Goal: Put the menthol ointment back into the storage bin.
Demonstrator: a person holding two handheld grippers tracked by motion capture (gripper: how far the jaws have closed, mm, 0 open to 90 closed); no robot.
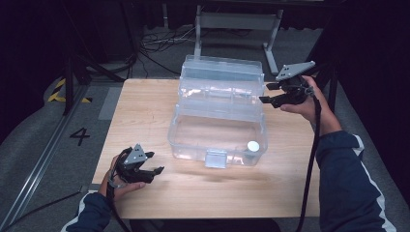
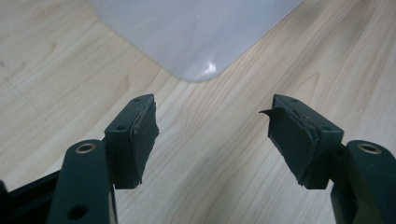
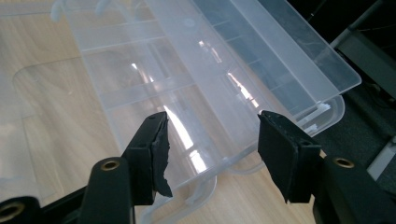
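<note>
A clear plastic organiser box (image 1: pixel 191 137) stands open in the middle of the wooden table (image 1: pixel 145 111), its divided tray tiers (image 1: pixel 220 94) stepped back behind the deep bottom bin. A small white round object (image 1: pixel 253 146) lies in the bin's front right corner. My left gripper (image 1: pixel 153 161) rests low near the table's front left, open and empty, its jaws aimed at a corner of the box (image 2: pixel 196 42). My right gripper (image 1: pixel 267 93) hovers at the box's right side, open and empty, looking over the divided trays (image 3: pixel 187 93).
A latch tab (image 1: pixel 215 158) sticks out of the box's front wall. Beyond the table's far edge lie cables (image 1: pixel 159 43) and a grey metal stand (image 1: pixel 237 29). Yellow-black tape (image 1: pixel 60 89) and a painted number mark the floor at left.
</note>
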